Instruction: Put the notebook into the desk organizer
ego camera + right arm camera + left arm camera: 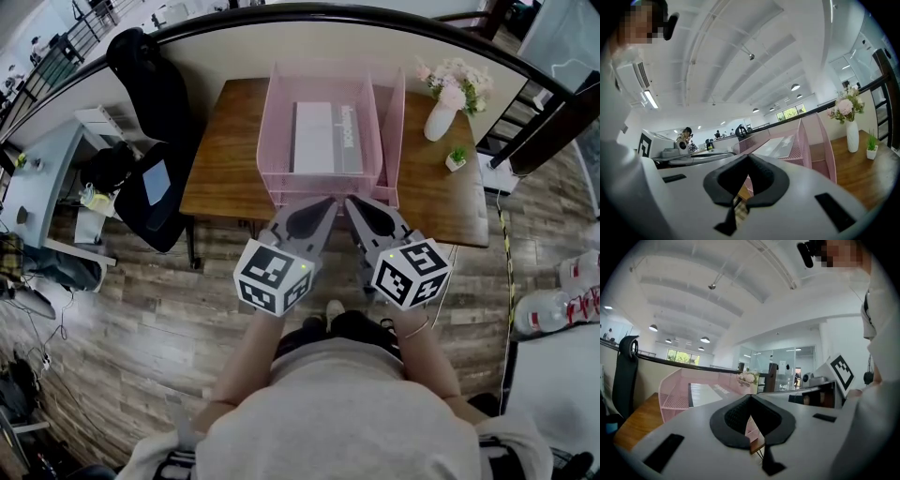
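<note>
Your left claw point(328, 204): jaws together, nothing held, near pink desk organizer point(272, 131) on surface point(220, 164). Notebook point(314, 138) flat in its top tray, whole outline only in head view. Your right claw point(350, 204): jaws together, empty. Vase point(852, 136) upright right of organizer, plain in right gripper view

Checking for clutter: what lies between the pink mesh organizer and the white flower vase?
Only bare brown wooden table between pink mesh organizer and white vase, in head view.

You hold your left gripper point(324, 206) and right gripper point(354, 206) close together before your body, each with its jaws pressed together.
</note>
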The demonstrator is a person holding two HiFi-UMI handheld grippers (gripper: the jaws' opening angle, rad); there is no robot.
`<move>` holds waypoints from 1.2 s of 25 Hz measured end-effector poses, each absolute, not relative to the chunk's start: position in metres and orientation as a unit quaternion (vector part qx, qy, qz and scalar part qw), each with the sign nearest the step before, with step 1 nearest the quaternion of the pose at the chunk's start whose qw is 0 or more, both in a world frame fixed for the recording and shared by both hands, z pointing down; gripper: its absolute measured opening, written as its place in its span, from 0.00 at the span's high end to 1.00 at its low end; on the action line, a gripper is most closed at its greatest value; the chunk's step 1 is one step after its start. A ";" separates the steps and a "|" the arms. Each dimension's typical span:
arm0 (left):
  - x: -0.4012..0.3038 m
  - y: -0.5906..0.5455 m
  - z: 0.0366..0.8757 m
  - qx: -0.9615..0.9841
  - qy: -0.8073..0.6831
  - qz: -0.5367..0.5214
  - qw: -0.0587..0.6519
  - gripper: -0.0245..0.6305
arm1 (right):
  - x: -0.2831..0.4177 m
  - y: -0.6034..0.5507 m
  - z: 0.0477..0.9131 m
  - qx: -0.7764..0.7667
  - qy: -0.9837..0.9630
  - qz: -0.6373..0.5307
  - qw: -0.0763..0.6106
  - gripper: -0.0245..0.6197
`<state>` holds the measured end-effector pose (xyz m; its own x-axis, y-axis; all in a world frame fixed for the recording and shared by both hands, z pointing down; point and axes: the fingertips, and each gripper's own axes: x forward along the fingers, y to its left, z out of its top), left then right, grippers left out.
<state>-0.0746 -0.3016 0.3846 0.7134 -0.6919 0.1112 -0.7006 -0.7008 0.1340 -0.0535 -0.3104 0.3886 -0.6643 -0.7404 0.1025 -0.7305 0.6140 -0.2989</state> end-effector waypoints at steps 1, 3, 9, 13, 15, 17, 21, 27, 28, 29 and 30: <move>-0.075 -0.301 0.385 0.922 -0.377 0.030 0.079 0.95 | -0.054 -0.310 0.389 -0.408 0.899 -0.159 0.014 0.95; -0.076 -0.300 0.387 0.922 -0.377 0.032 0.080 0.95 | -0.054 -0.310 0.390 -0.407 0.900 -0.157 0.011 0.95; -0.084 -0.300 0.403 0.920 -0.375 0.046 0.102 0.95 | -0.057 -0.308 0.395 -0.404 0.902 -0.156 0.005 0.95; -0.088 -0.301 0.411 0.915 -0.384 0.055 0.113 0.95 | -0.058 -0.307 0.406 -0.403 0.902 -0.156 -0.012 0.95; -0.087 -0.301 0.413 0.915 -0.383 0.055 0.117 0.95 | -0.059 -0.307 0.410 -0.401 0.903 -0.154 -0.020 0.95; -0.086 -0.302 0.414 0.916 -0.380 0.056 0.119 0.95 | -0.061 -0.305 0.414 -0.396 0.905 -0.154 -0.026 0.95; -0.084 -0.302 0.416 0.915 -0.379 0.056 0.125 0.95 | -0.066 -0.304 0.417 -0.384 0.911 -0.147 -0.035 0.95; -0.080 -0.303 0.422 0.915 -0.375 0.064 0.131 0.95 | -0.063 -0.305 0.417 -0.385 0.910 -0.147 -0.038 0.95; -0.079 -0.304 0.423 0.915 -0.375 0.063 0.134 0.95 | -0.062 -0.306 0.418 -0.387 0.909 -0.149 -0.037 0.95; -0.079 -0.304 0.424 0.915 -0.375 0.062 0.137 0.95 | -0.061 -0.306 0.419 -0.390 0.908 -0.149 -0.037 0.95; -0.080 -0.305 0.424 0.915 -0.375 0.061 0.139 0.95 | -0.060 -0.307 0.419 -0.392 0.907 -0.148 -0.037 0.95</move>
<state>-0.0796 -0.3050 0.4240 0.7112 -0.6693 0.2151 -0.7030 -0.6801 0.2082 -0.0604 -0.3068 0.4188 -0.6901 -0.7002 0.1831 -0.7220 0.6487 -0.2404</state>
